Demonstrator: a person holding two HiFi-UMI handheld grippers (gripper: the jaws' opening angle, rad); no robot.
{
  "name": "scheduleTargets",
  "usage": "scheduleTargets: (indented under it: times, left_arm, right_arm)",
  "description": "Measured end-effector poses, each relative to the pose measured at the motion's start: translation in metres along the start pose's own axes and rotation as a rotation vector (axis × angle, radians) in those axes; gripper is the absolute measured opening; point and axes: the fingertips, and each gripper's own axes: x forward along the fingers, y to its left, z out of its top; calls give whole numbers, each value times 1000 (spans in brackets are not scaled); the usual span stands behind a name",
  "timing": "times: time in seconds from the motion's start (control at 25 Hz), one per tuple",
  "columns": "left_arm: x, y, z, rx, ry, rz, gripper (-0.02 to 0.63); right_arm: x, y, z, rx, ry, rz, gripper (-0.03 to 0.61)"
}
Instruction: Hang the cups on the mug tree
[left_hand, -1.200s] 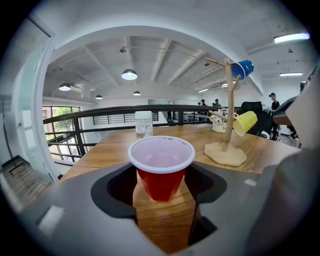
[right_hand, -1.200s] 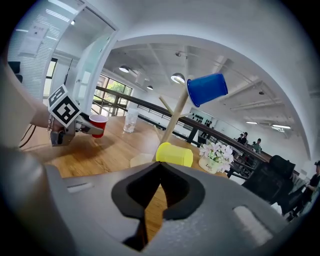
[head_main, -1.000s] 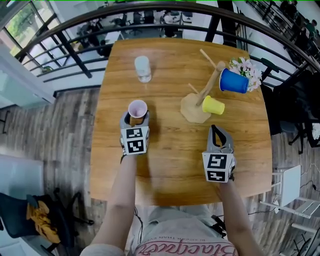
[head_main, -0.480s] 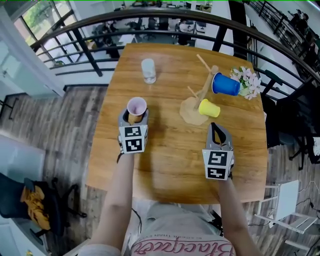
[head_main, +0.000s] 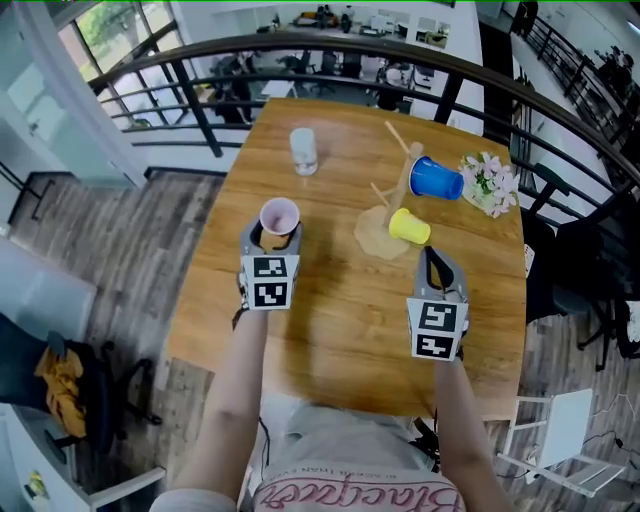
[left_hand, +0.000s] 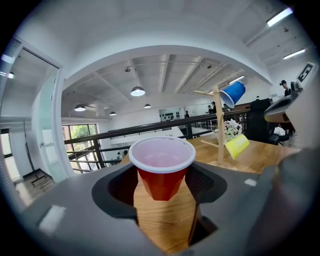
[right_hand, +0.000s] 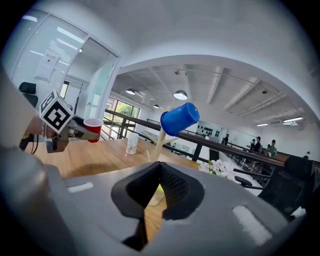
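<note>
Fingers of the left gripper (left_hand: 162, 186) clasp a smooth, tapered red cup (left_hand: 161, 167) left of the wooden tree (head_main: 392, 212), where glossy blue cup (head_main: 434, 179) and yellow cup (head_main: 408, 227) hang. Right gripper (right_hand: 154, 191) fingers pressed together, empty.

I see the red cup (head_main: 279, 217), pale inside, upright with its mouth up at the near left, gripped by its body between the jaws of my left gripper (head_main: 271, 240). To its right stands the wooden mug tree (head_main: 402, 188), with a blue cup (head_main: 435, 179) hung tilted on an upper peg on its right side and a yellow cup (head_main: 409, 227) on a lower, nearer peg. A clear cup (head_main: 304, 151) stands upright at the far left, well apart from the tree.
</note>
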Motion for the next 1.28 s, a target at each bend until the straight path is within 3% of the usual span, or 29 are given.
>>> scheduleTargets:
  times: [0.64,1.28]
  left_arm:
    - [-24,-41,37,87,-9,102,307]
    - [-8,-89,61,315,73,140,307]
  right_arm:
    - [-10,-39,0,33,-72,77,2]
    - [-3,-63,-7,44,-103,131,2]
